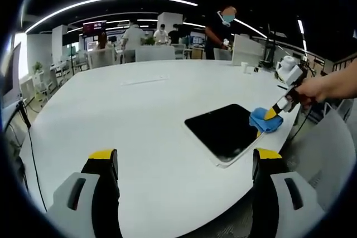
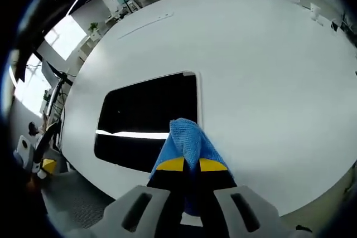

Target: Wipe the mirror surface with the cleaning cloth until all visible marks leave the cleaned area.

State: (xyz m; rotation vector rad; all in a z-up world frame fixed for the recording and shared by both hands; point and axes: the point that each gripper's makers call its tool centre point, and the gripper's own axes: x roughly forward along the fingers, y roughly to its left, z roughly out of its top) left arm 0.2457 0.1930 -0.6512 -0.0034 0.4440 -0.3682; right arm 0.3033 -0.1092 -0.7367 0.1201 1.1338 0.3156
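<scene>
here, one mirror [image 2: 150,116], one blue cloth [image 2: 186,136], clamped

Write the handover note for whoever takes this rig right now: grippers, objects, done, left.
Left hand-held gripper: open, holding nothing, above the white table.
Right hand-held gripper: shut on the blue cleaning cloth, which sits at the mirror's near edge.
Mirror lies flat on the table near its edge.
Done: cloth grasped and brought onto the mirror.
Left: wipe the whole surface; any marks are too faint to judge from here.
</scene>
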